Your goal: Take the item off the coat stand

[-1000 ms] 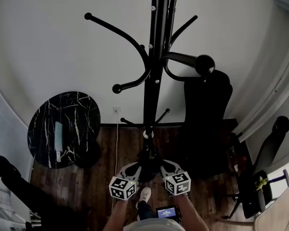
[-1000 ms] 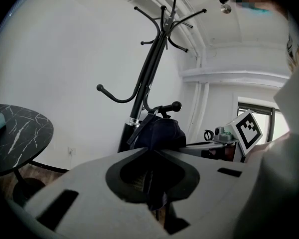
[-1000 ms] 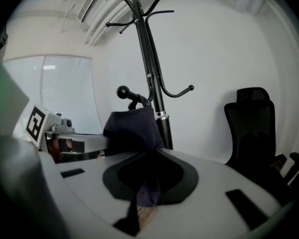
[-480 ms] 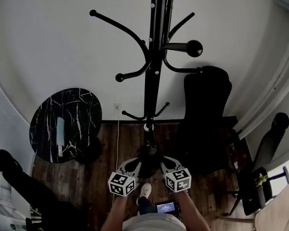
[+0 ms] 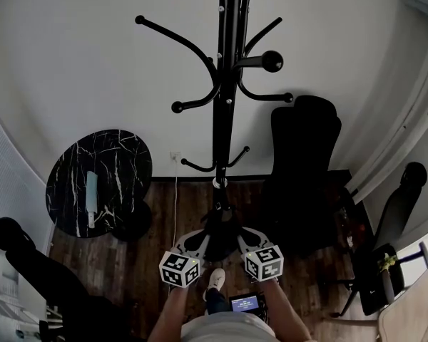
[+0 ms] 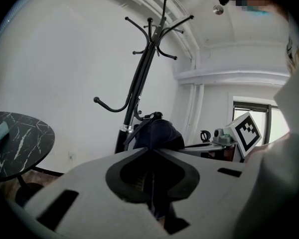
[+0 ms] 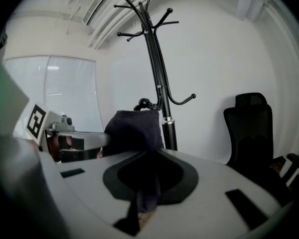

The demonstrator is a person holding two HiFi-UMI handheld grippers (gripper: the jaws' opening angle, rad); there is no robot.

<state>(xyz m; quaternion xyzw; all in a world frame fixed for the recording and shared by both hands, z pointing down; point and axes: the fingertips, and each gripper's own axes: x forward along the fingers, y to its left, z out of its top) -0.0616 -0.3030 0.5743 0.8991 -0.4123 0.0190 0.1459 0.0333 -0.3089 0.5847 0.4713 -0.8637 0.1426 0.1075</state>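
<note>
Dark navy cloth [image 7: 134,128] | clear of coat stand [image 5: 225,84] hooks | left hand-held gripper [image 6: 150,156] clamped on it | right hand-held gripper [image 7: 152,156] clamped on it

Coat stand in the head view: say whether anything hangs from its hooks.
No, every hook on the coat stand is bare in that view.

The wood floor [image 5: 157,242] bears the coat stand [image 5: 225,120], a black chair [image 5: 304,164] and a marble table [image 5: 123,161] holding a pale strip [image 5: 92,195].

Right gripper [image 7: 148,156] jaws pinch dark cloth [image 7: 133,128]; coat stand [image 7: 157,83] behind
</note>
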